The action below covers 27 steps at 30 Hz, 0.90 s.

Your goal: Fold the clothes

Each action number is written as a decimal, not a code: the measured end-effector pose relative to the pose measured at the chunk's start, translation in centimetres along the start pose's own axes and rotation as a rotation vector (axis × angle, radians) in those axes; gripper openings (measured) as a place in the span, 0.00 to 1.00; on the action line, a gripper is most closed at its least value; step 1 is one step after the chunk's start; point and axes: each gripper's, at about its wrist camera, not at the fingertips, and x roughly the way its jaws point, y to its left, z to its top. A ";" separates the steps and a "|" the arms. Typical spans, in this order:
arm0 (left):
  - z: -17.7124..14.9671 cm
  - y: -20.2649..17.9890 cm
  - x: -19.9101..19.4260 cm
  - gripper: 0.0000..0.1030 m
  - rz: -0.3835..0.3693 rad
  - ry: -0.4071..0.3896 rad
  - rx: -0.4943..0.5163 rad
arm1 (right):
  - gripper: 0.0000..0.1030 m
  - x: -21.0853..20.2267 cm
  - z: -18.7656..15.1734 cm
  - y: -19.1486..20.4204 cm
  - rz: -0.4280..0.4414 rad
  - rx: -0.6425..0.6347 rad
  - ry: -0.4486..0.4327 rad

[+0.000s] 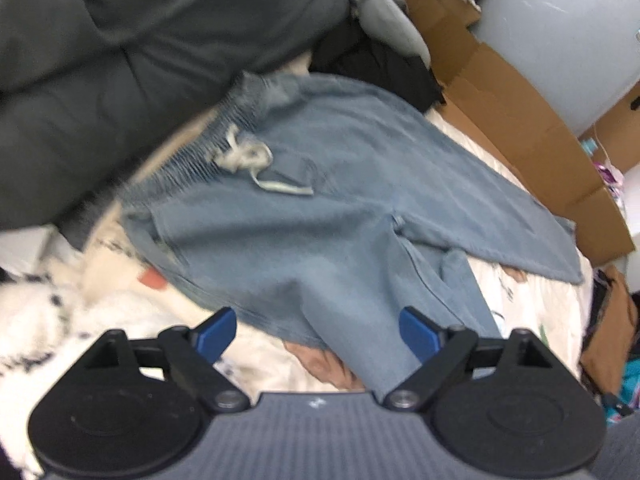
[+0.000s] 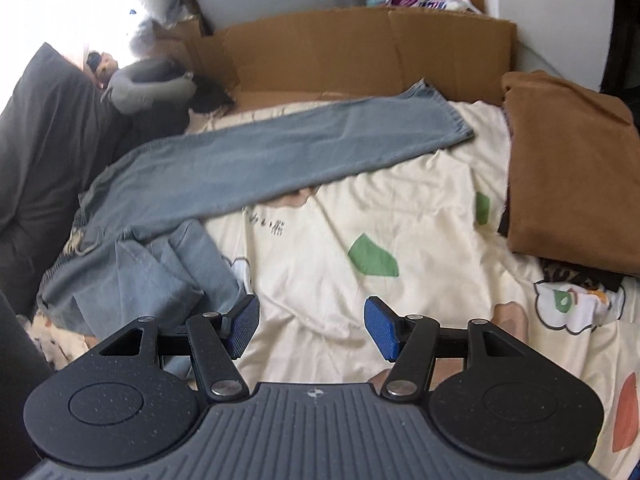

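— While the left wrist view is up, what does it show?
— Blurred, but readable. The left gripper [image 1: 316,334] has its blue pads [image 1: 216,334] spread wide, pinching nothing. A pair of light blue trousers [image 1: 320,184] lies on a cream bedsheet [image 1: 256,364] with printed shapes. The gathered waistband [image 1: 212,140] sits at the upper left, against a dark grey cushion [image 1: 120,60], and a pale drawstring [image 1: 256,164] lies loose on the front.
— And the legs?
— One leg runs out toward the right, alongside a strip of brown cardboard [image 1: 520,120]. The other comes down toward the camera and passes between the spread fingers, under the gripper body. I cannot tell whether it touches either pad.
— Now the right wrist view?
— The right gripper [image 2: 312,326] is also spread wide and holds nothing; it hovers over bare sheet [image 2: 400,208]. Its left pad [image 2: 242,326] is just beside a crumpled part of the trousers [image 2: 280,160], though contact is unclear.
— How do the trousers lie there?
— One leg stretches flat across the sheet toward the upper right, its hem near the cardboard [image 2: 340,52]. The other leg is bunched in folds at the lower left.
— Anything else?
— A folded brown cloth [image 2: 568,168] rests at the right edge of the bed, well apart from the trousers.
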 end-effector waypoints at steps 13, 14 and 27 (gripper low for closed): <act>-0.4 2.8 2.2 0.87 -0.099 0.064 -0.037 | 0.63 5.2 -0.8 1.3 0.009 -0.045 0.084; -0.3 3.0 2.1 0.87 -0.102 0.060 -0.046 | 0.63 5.8 -0.8 1.6 0.015 -0.054 0.091; 0.8 4.9 4.4 0.88 -0.017 0.005 -0.099 | 0.58 15.0 -0.6 6.0 0.170 -0.154 0.156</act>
